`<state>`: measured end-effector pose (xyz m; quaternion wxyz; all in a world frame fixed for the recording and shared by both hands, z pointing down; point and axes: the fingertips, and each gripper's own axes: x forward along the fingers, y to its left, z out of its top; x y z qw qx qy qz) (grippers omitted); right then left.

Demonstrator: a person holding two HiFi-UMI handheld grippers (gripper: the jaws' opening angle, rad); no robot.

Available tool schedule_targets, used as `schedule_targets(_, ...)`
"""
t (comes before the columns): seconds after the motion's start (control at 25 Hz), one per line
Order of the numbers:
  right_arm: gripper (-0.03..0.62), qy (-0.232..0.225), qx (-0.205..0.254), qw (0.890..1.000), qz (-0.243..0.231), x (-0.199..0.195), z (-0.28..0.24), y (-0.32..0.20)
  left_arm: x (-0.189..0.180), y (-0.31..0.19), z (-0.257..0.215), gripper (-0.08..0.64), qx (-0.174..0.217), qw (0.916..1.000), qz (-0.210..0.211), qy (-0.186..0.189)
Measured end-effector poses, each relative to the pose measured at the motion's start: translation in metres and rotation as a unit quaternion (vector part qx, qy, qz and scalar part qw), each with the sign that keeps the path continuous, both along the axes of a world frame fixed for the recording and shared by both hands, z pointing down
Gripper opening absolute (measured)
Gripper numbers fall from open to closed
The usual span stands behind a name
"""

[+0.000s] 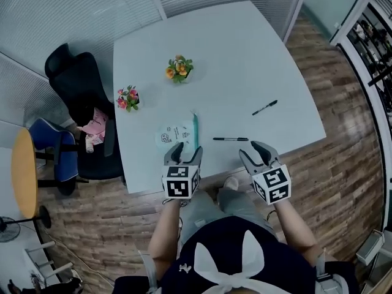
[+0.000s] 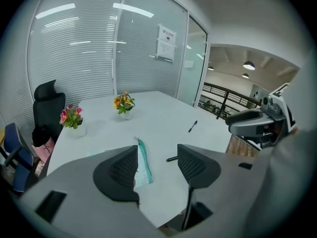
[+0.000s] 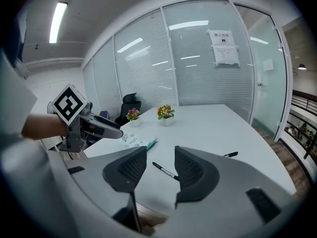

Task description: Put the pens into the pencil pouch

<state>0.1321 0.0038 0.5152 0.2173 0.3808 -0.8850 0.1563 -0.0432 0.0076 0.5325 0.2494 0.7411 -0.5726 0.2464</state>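
Left gripper (image 1: 185, 152) and right gripper (image 1: 253, 151) hang wide open, both empty. Near pen (image 1: 231, 139) sits centre frame, beside the floppy pencil pouch (image 1: 177, 135). It's light, stiff, likely slippery, so pinch it mid-barrel. Far pen (image 1: 264, 108) lies up to the right.

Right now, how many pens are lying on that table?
2. The near pen lies by the front edge, right of the pencil pouch; the far pen lies farther back, toward the right. The pouch may hide more.
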Motion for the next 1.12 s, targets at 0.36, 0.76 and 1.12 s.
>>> schedule_targets(0.36,0.183,0.002,-0.027,0.999,-0.018,-0.006,0.017,-0.009,0.002,-0.027,0.040,0.253,-0.039,0.9992,0.002,-0.009)
schedule_targets(0.76,0.183,0.002,-0.056,0.998,-0.027,-0.030,0.034,-0.021,-0.010,-0.054,0.096,0.253,-0.111,0.9923,0.019,-0.052)
schedule_targets(1.12,0.183,-0.004,-0.067,0.998,-0.005,-0.038,0.040,-0.029,-0.006,-0.068,0.130,0.210,-0.168,0.9809,0.037,-0.090)
